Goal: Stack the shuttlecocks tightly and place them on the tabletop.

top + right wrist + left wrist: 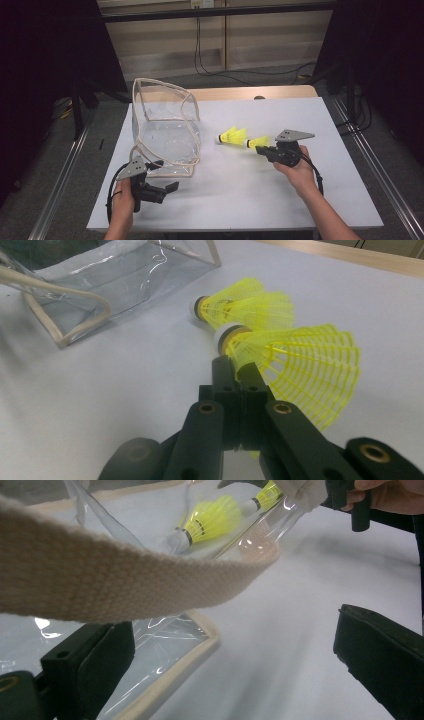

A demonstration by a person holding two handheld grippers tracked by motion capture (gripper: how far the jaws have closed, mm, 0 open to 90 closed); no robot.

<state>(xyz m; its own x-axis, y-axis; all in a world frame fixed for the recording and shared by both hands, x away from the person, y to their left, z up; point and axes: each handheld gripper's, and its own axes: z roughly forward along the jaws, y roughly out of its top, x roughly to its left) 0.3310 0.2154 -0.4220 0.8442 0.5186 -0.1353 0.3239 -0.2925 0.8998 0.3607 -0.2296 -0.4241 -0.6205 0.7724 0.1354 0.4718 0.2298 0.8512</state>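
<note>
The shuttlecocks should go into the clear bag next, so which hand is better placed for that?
Right, probably. The right claw is already shut on one shuttlecock, beside the other shuttlecock. The left claw stands open by the bag, near its strap, better suited to steady the bag.

A yellow mesh-skirted shuttlecock point(295, 365) with a white cork tip is being held by its skirt edge, pinched between the closed jaws of the right gripper point(240, 377), its cork pointing away toward the bag. A second yellow shuttlecock point(231, 136) is lying on its side on the white table, just beside the held one, cork toward the bag. The clear plastic bag point(165, 131), edged in beige webbing, is standing open at the table's left, well apart from both.
</note>
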